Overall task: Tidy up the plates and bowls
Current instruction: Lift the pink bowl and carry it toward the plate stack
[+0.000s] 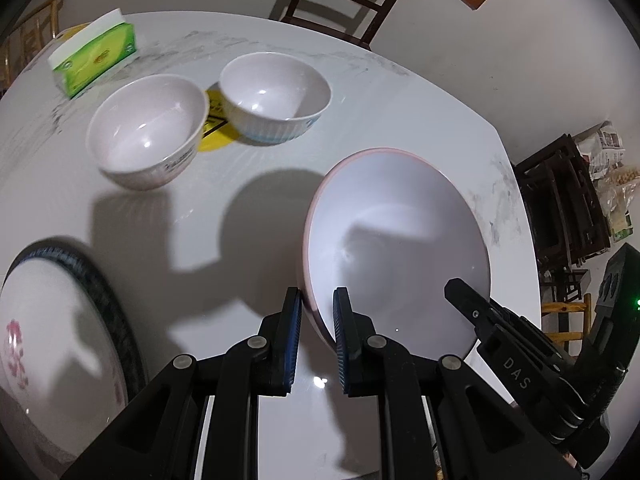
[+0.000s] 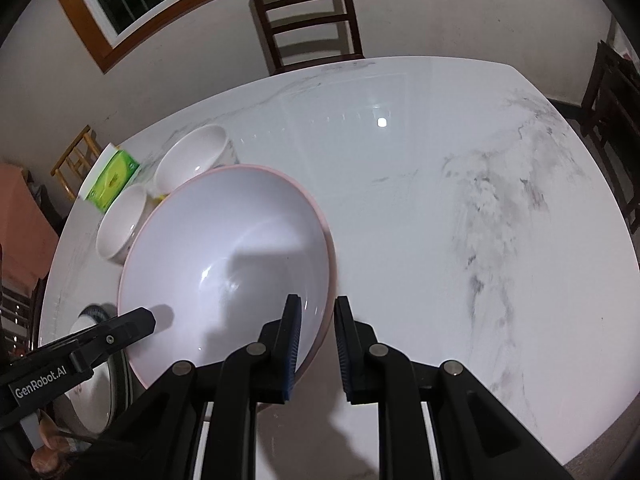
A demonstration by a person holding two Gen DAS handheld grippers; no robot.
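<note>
The letters "DAS" stand in pale capitals on the black arm of the right hand-held gripper, seen from the left wrist camera at the lower right (they run along the arm, tilted with it). From the right wrist camera, "GenRobot.AI" is printed in white on the black arm of the left hand-held gripper, at the lower left edge. The yellow disc lying on the tabletop between the two small bowls carries dark printing, too blurred to read. The green tissue pack bears a round yellow emblem whose lettering cannot be made out. The nearer small bowl shows a small dark mark on its outer wall, unreadable.
</note>
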